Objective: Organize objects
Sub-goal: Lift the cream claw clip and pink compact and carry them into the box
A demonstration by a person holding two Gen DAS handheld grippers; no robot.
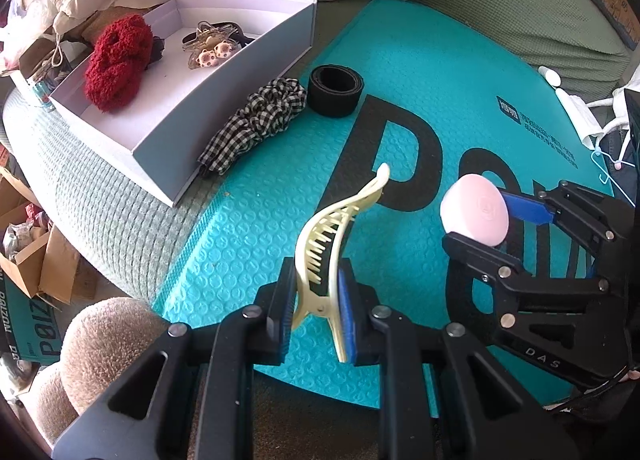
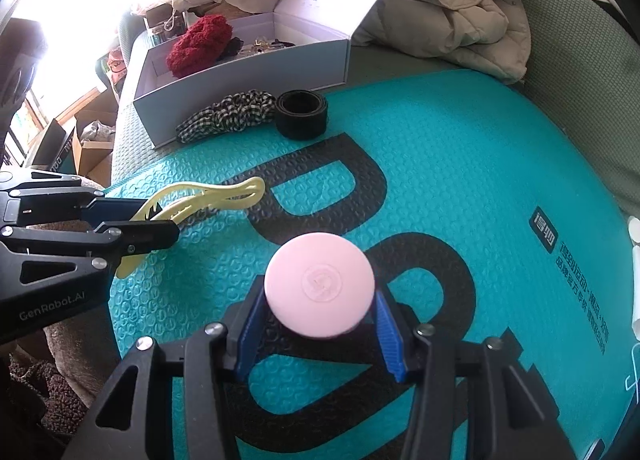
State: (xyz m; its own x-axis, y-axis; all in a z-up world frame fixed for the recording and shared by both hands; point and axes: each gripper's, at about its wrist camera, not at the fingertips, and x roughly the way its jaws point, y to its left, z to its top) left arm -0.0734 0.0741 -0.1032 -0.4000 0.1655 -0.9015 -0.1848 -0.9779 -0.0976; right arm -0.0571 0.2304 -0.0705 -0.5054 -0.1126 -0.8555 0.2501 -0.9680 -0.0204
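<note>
My left gripper (image 1: pixel 318 300) is shut on a cream hair claw clip (image 1: pixel 332 236), held above the teal bubble mailer (image 1: pixel 260 227); the clip shows at left in the right wrist view (image 2: pixel 208 199). My right gripper (image 2: pixel 320 324) is shut on a round pink case (image 2: pixel 320 286), also seen at right in the left wrist view (image 1: pixel 474 213). A checked scrunchie (image 1: pixel 252 123) and a black band (image 1: pixel 335 89) lie beside the open white box (image 1: pixel 168 139). The box holds a red fluffy scrunchie (image 1: pixel 116 61) and small hair clips (image 1: pixel 212 47).
The mailer lies on a green knitted cushion (image 1: pixel 92 195). A beige padded jacket (image 2: pixel 452 7) is heaped behind the box. Cardboard boxes (image 1: pixel 36 264) clutter the floor at left. A brown plush thing (image 1: pixel 100 344) sits near my left gripper.
</note>
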